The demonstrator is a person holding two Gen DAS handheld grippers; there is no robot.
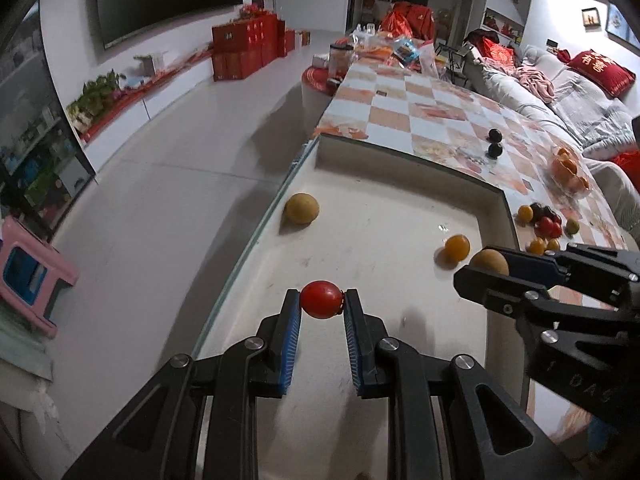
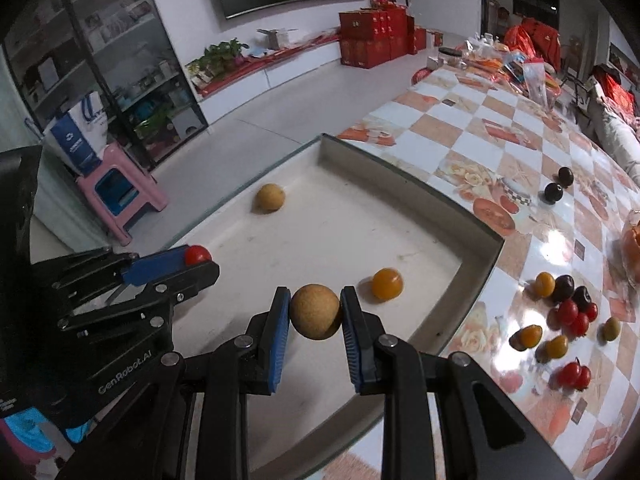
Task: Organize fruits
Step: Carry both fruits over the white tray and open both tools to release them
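My left gripper (image 1: 321,300) is shut on a red cherry tomato (image 1: 321,299) above the white tray (image 1: 360,200); it also shows in the right wrist view (image 2: 196,258). My right gripper (image 2: 315,312) is shut on a tan round fruit (image 2: 315,311) over the tray's near part; it also shows in the left wrist view (image 1: 486,266). In the tray lie another tan fruit (image 2: 270,197) at the far left and an orange tomato (image 2: 387,283) near the right wall.
On the checkered table (image 2: 500,120) right of the tray lie a pile of red, yellow and dark small fruits (image 2: 568,312), two dark round fruits (image 2: 558,186) and a clear bowl of oranges (image 1: 568,168). Clutter covers the far end. A pink stool (image 2: 120,188) stands on the floor.
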